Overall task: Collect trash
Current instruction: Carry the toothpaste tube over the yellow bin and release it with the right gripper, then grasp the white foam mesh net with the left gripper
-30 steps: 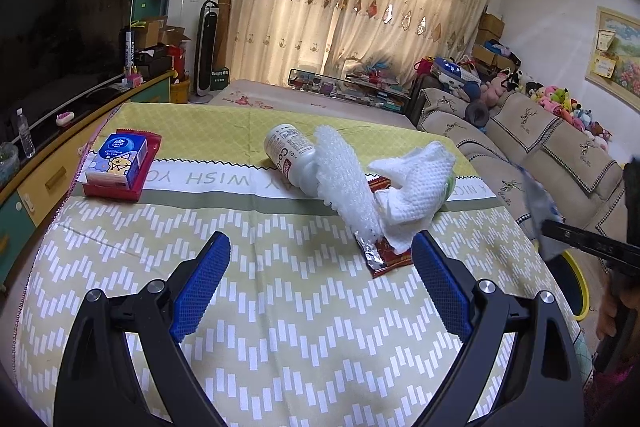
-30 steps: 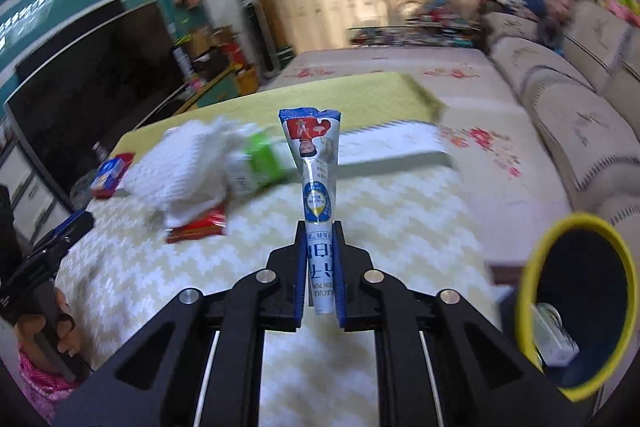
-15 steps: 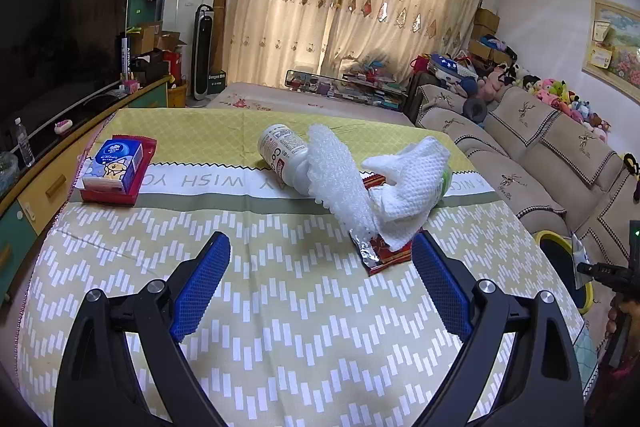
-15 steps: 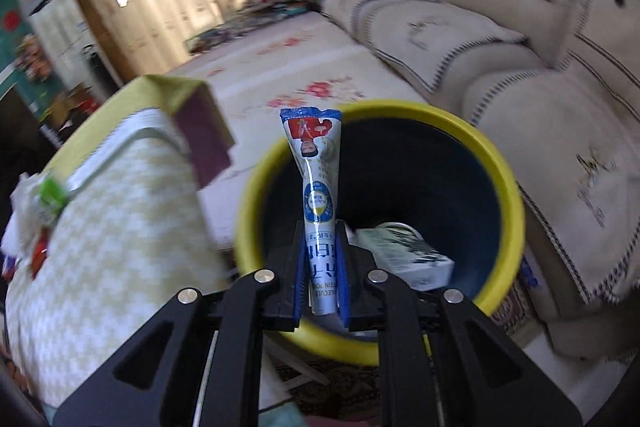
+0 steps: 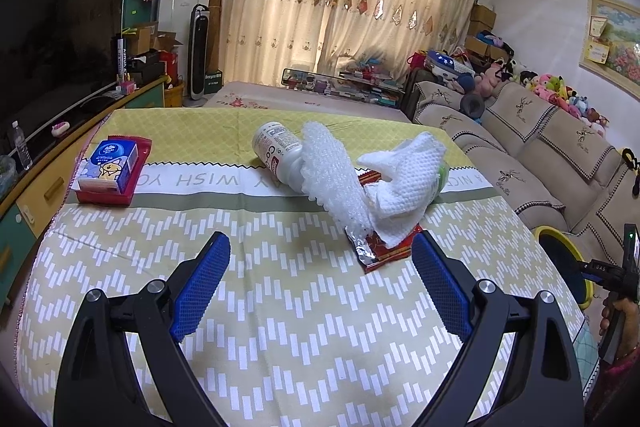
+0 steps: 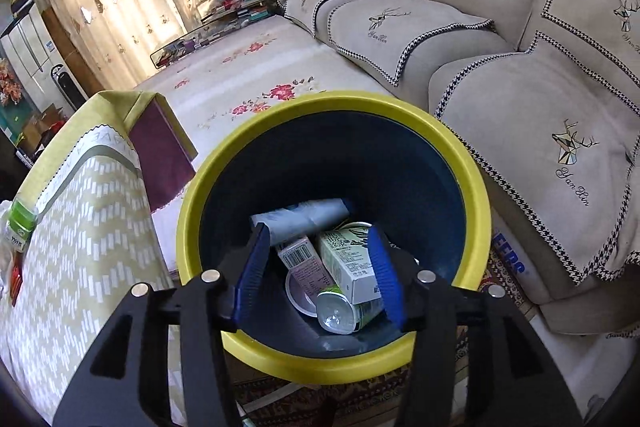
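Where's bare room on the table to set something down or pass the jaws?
Free: the chevron-patterned tablecloth in front of the open left gripper, and the strip between the red tray holding a blue tissue pack and the white plastic bottle.
Crowded: centre-right, where bottle, bubble wrap, white mesh cloth and red foil wrapper overlap.

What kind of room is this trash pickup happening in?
Most likely a home living room. A beige sofa with deer-print covers runs along one side, a large television stands opposite on a low cabinet, and cream curtains cover the far window. Plush toys pile up along the sofa back.
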